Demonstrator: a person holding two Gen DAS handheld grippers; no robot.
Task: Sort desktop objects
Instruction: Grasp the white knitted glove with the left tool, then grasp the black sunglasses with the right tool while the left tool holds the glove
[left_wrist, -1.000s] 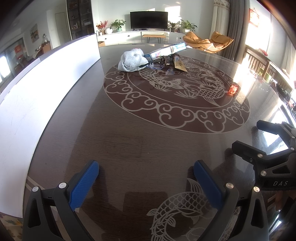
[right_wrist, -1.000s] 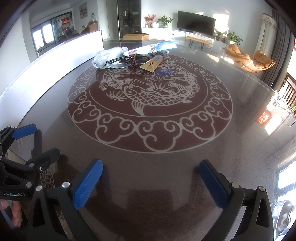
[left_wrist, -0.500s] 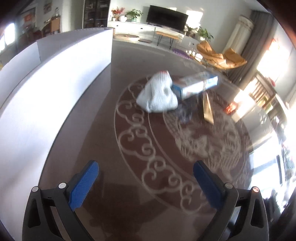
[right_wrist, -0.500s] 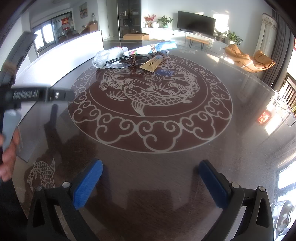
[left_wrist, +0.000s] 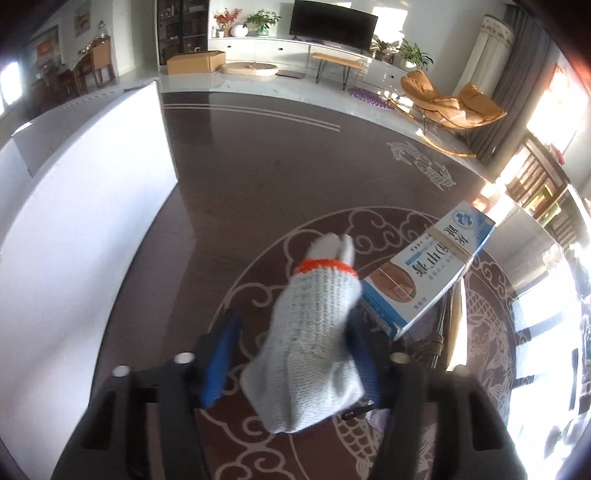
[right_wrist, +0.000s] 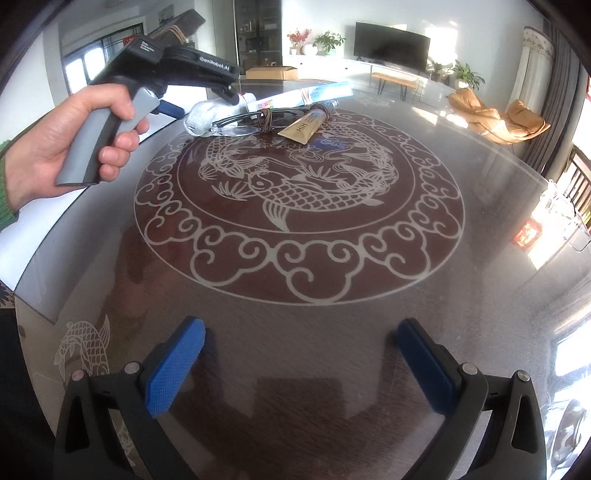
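sunlit living room lay behind a dark glossy counter (right_wrist: 332, 332) etched with a fish and cloud medallion. near its far side, the white knitted glove (left_wrist: 314, 332) with an orange cuff band lay in a small heap of things, between the blue pads of the left claw (left_wrist: 291, 354), whose jaws were closing around it; whether the pads already pressed it could not be told. just beside the glove leaned a blue and white box (left_wrist: 428, 273). from the right wrist view, black-framed glasses (right_wrist: 236, 123) and a gold tube (right_wrist: 306, 127) lay next to it, and a person's hand (right_wrist: 66, 147) gripped the left claw's handle. a white board (left_wrist: 85, 229) stood along the counter's left edge. the right claw (right_wrist: 299, 365) hovered over bare counter, jaws wide apart and empty.
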